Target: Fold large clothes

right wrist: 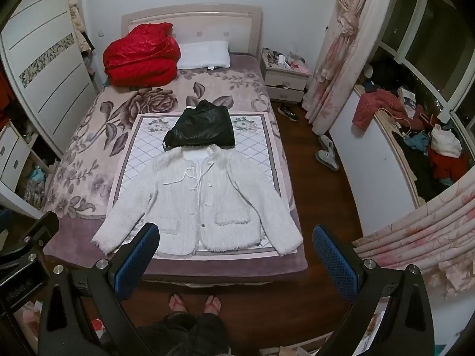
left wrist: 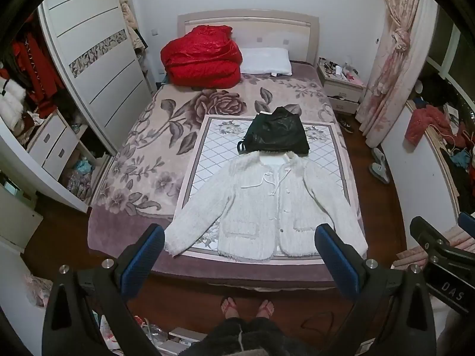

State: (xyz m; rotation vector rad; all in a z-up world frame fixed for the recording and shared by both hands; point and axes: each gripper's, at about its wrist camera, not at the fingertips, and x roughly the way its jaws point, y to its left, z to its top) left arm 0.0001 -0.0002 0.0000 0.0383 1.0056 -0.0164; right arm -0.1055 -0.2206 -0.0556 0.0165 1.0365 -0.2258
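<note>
A bedroom holds a bed [left wrist: 142,154] covered by a mauve floral blanket, with a white wardrobe [left wrist: 95,59] along its left side and a nightstand [left wrist: 341,89] and pink curtain [left wrist: 392,59] at the far right. A pale quilted mat [left wrist: 213,148] lies on the near half of the bed, and the white jacket [left wrist: 267,204] is spread flat on it, front up, sleeves angled out to left and right, its hem toward the near edge of the bed. Just beyond its collar sits a folded black garment [left wrist: 279,133], touching the collar. A bundled red quilt [left wrist: 202,59] and a white pillow [left wrist: 265,60] rest at the far end by the headboard. The left gripper [left wrist: 240,255] hangs above the near edge of the bed with its blue-padded fingers spread wide and nothing between them. The right gripper [right wrist: 236,255] hangs likewise, fingers wide apart and holding nothing, clear of the jacket. The person's sandalled feet [left wrist: 246,308] stand on the wooden floor by the near end of the bed.
</note>
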